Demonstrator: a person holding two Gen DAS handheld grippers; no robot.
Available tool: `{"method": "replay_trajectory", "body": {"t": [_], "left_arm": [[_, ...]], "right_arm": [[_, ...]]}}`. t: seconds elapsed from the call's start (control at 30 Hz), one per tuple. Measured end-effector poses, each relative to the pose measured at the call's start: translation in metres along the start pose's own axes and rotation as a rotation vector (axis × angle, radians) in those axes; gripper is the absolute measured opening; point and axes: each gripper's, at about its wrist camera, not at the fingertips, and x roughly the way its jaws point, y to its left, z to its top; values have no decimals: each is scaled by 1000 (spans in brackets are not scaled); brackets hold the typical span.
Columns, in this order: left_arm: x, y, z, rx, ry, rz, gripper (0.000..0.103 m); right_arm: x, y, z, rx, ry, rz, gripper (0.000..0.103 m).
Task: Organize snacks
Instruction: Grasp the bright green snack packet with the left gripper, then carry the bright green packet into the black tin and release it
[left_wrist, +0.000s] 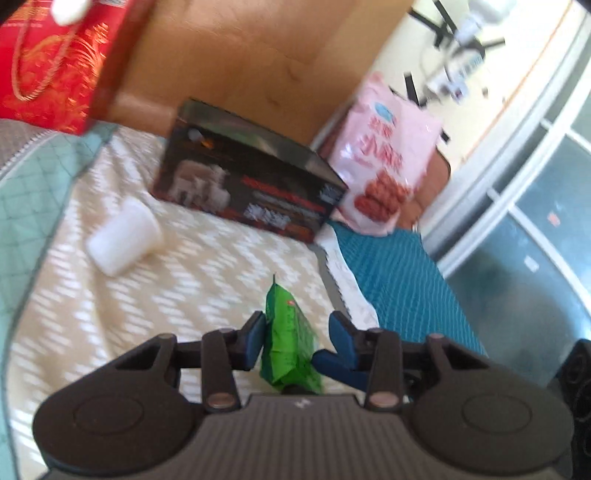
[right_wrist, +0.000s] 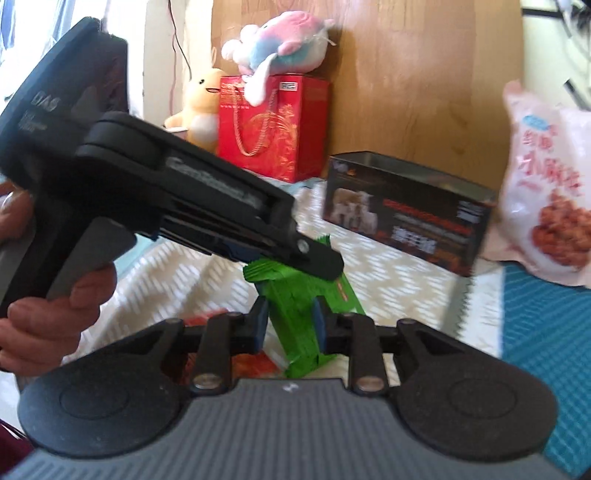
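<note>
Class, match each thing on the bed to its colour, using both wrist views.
Things:
1. packet
2. gift bag
3. snack pouch
4. cup

Colours:
A. pink
B. white
C. green
D. red

Pairs: 1-C, 2-D, 3-A, 4-B

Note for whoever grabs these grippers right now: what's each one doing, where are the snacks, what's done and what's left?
Left gripper: shut on a green packet, above the bed.
Right gripper: shut on a green packet too; same one or a second, unclear.
Dark open box stands ahead on the bed, pink snack bag propped beside it.
Done: packet lifted.
Left: probably drop it in the box, then the pink bag.
</note>
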Motion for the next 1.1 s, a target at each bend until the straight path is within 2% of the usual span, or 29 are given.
{"method": "replay_trajectory", "body": {"t": [0.13, 0.2, 0.23, 0.37, 0.5, 0.6, 0.8, 0.93, 1.03, 1.1], "left_arm": [[-4, -1, -5, -6, -13, -1, 40], [-13, 6, -4, -23, -43, 17, 44], [-15, 10, -2, -37, -54, 27, 44], [-28, 31, 0, -99, -80, 61, 45], [-36, 51, 4, -171, -96, 57, 47], [-29, 54, 8, -185, -75, 38, 47], [-4, 26, 2, -74, 5, 0, 47], [13, 14, -8, -34, 59, 1, 46], [15, 7, -15, 2, 54, -8, 45], [16, 2, -17, 15, 55, -5, 45]], "right_arm": [[-9, -8, -12, 41, 8, -15, 35], [-7, -14, -15, 78, 15, -14, 53], [-5, -16, -15, 99, 18, -15, 56], [3, -27, -16, 202, 40, 14, 60], [10, -28, -14, 220, 43, 13, 66], [11, -25, -12, 209, 38, 15, 68], [12, -26, -14, 168, 47, -12, 68], [7, -36, -22, 195, 52, -4, 68], [5, -33, -25, 168, 41, -6, 67], [6, -26, -26, 138, 36, -16, 62]]}}
